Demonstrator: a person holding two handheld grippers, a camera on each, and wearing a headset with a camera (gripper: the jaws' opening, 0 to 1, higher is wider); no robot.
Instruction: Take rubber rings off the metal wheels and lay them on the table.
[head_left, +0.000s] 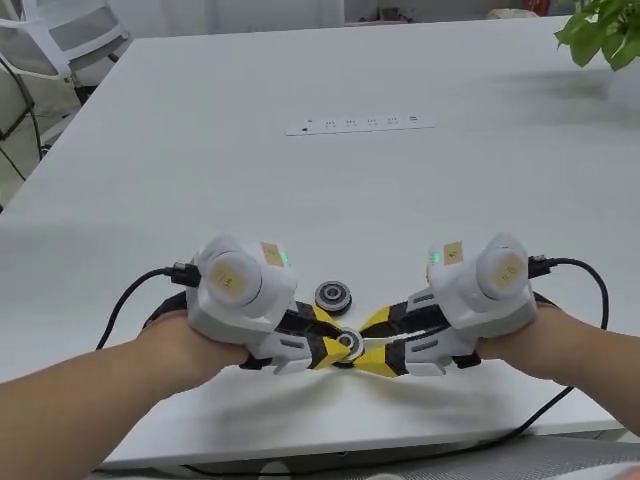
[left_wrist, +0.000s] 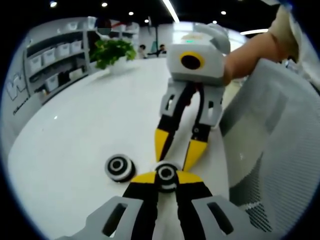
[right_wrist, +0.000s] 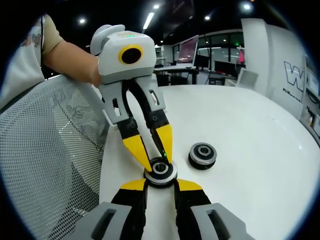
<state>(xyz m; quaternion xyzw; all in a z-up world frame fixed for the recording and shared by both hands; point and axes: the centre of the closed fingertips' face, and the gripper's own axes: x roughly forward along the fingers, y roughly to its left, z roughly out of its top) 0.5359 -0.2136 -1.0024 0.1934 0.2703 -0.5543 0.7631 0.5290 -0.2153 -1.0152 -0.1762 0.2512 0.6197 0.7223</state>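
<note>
Left hand (head_left: 185, 345) and right hand (head_left: 545, 340) each hold a gripper at the near edge of a white table (head_left: 300, 200) in the head view. The left gripper (head_left: 335, 340) and right gripper (head_left: 362, 345) point at each other, yellow tips meeting on a small metal wheel (head_left: 347, 345). A second wheel (head_left: 332, 295) lies just beyond, apart.

From the left gripper view, its own jaws press both sides of the metal wheel, with the right gripper's tips touching the far side.

From the right gripper view, its jaws clamp the wheel's near rim. The second wheel wears a dark rubber ring (right_wrist: 192, 156).
</note>
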